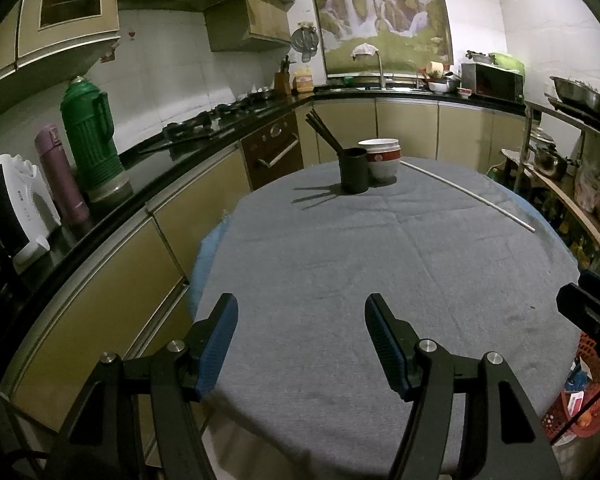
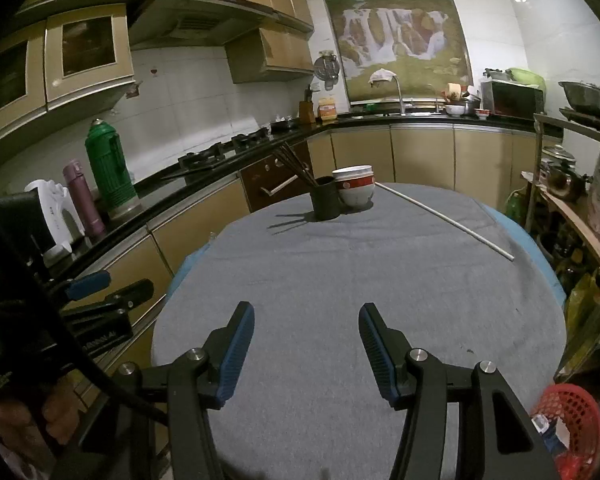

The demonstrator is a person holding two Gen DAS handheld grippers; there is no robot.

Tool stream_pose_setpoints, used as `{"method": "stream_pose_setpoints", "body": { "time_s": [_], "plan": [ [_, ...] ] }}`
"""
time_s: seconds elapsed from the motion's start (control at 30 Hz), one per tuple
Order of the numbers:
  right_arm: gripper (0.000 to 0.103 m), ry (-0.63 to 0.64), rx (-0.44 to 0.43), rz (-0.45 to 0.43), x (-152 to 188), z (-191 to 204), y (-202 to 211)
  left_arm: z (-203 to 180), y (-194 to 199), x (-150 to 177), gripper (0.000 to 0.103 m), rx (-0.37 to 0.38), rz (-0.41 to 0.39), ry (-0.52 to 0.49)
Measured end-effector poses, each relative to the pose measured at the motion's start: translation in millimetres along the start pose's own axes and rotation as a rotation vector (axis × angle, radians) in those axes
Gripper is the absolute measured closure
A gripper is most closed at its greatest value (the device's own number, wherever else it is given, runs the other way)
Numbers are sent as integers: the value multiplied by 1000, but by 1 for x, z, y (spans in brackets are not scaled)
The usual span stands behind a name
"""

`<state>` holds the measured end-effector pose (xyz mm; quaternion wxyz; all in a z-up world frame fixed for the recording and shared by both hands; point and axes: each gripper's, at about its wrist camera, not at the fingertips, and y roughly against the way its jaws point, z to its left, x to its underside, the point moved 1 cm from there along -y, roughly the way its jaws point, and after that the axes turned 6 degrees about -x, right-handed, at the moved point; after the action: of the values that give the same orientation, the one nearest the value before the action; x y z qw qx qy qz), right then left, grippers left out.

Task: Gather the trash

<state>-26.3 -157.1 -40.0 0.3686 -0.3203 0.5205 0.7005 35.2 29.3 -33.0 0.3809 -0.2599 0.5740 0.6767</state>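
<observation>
**Both grippers idle over the cloth**

I read the left gripper (image 1: 302,340) and the right gripper (image 2: 306,344) with jaws wide — nothing held. Both hover above the near end of the grey-clothed counter (image 1: 340,264). At the far end stand a black cup (image 1: 354,170) with chopsticks (image 1: 322,130), touching stacked bowls (image 1: 382,158). A white rod (image 2: 444,220) lies beyond on the right. A red basket (image 2: 568,420) with scraps sits low right, off the counter.

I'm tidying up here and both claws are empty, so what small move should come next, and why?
Probably reach the right claw forward and to the right toward the thin white rod lying on the grey tablecloth. Both it and the left claw are open, holding nothing. The rod is the only loose item besides the chopstick cup and stacked bowls, and a red basket sits low on the right.
</observation>
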Motion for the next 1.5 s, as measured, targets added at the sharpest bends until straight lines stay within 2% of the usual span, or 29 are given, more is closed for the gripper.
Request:
{"method": "stream_pose_setpoints", "body": {
  "time_s": [1.03, 1.27, 1.5],
  "plan": [
    [45, -37, 41, -4, 16, -8, 5, -1, 10, 6, 36, 21, -9, -32],
    [45, -46, 43, -22, 22, -9, 18, -13, 25, 7, 36, 38, -23, -46],
    [45, -64, 48, -70, 28, -17, 47, -35, 54, 5, 36, 63, -57, -61]
  ]
}}
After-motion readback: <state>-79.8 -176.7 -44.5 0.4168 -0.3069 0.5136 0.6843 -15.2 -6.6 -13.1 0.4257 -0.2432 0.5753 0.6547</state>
